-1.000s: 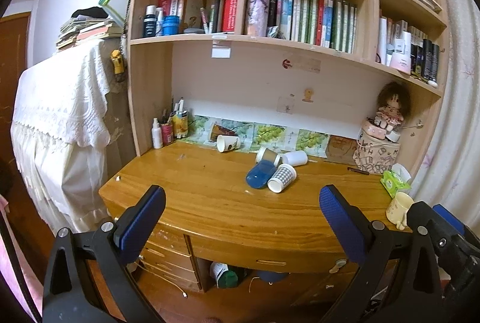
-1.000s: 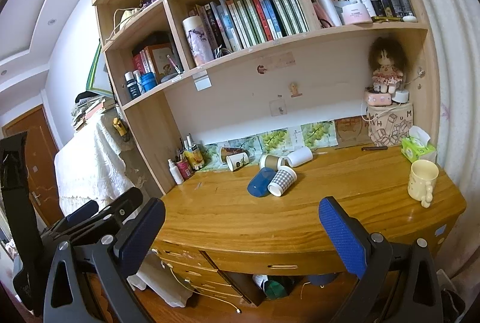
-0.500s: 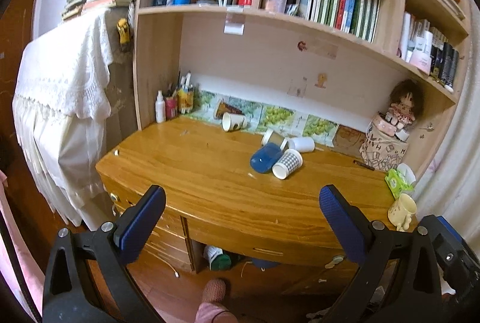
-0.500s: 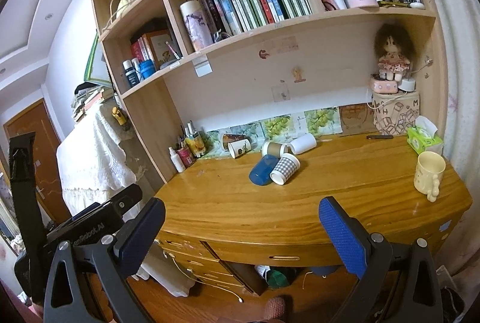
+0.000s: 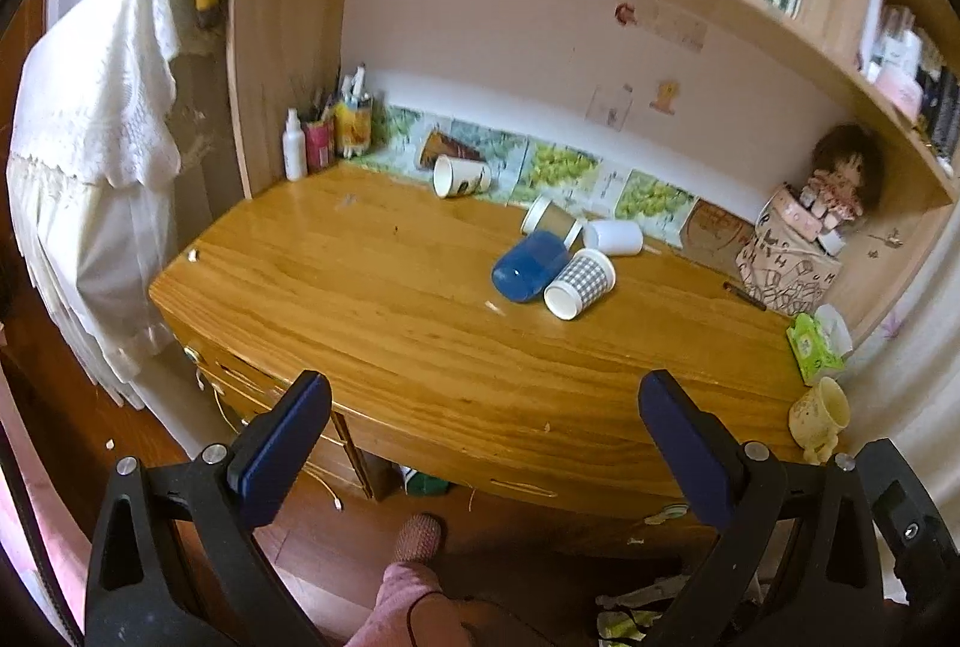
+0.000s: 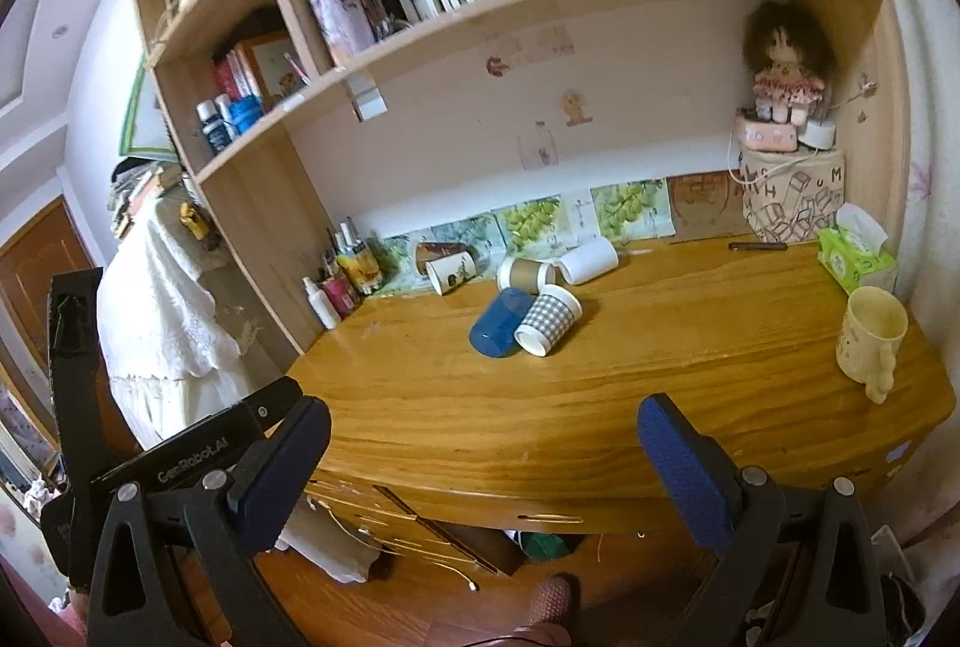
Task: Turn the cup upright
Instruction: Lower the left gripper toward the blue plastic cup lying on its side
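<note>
Currently, five cups lie on their sides on the wooden desk: a blue cup, a checked cup touching it on its right, a brown-sleeved cup just behind those two, a plain white cup beside the brown one, and a printed white cup further left near the back wall. A sixth, dark brown cup lies tipped against the back wall, just behind the printed one. The open mouths of the checked and printed cups face the cameras; both appear empty. One cream mug stands upright near the desk's right edge, handle toward the front; its visible interior shows nothing inside. One green tissue box sits behind the mug with a tissue protruding. A pen holder at the back left corner holds several pens, beside a white bottle and a red container.

Left gripper: jaws spread wide, holding nothing, touching nothing, positioned short of the desk's front edge. Right gripper: likewise spread wide and empty, clear of the desk. Both sit well apart from the fallen cups.
</note>
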Available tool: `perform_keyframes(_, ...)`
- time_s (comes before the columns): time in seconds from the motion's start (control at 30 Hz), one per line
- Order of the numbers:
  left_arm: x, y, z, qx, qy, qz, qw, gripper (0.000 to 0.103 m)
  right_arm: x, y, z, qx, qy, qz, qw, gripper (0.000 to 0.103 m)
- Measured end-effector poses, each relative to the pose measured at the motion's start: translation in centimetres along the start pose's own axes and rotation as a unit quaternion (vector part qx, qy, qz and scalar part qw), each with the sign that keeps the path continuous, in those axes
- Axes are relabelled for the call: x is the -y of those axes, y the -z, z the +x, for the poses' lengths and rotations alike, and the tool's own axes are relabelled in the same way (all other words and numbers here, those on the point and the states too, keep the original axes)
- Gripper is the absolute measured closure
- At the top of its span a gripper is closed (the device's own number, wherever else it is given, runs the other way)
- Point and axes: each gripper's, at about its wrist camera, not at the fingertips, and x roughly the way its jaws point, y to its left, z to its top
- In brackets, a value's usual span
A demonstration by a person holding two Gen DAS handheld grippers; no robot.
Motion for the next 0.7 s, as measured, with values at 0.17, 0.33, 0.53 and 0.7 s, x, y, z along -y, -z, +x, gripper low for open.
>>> perform_keyframes(0.17, 0.8, -2.0, 3.6, -0.033, -0.001, 0.002, 0.9994, 0.001, 0.9, -1.5, 3.1, -0.014, 0.009, 0.009, 1.0, 0.0)
perform_keyframes(0.33, 1.4, -4.0, 6.8, -0.063, -0.002, 0.017, 0.9978, 0.001, 1.4, -3.4, 6.2, -0.027, 0.019, 0.021, 0.999, 0.0)
perform_keyframes(0.53, 1.3, -7.0, 10.3, -0.093, -0.001, 0.029, 0.9952, 0.001, 1.1, -5.6, 10.4, -0.046, 0.027, 0.032, 0.998, 0.0)
perform_keyframes(0.7, 0.7, -9.4, 13.3, -0.107, 0.004, 0.031, 0.9937, 0.001, 0.4, -7.2, 13.4, -0.056, 0.032, 0.033, 0.997, 0.0)
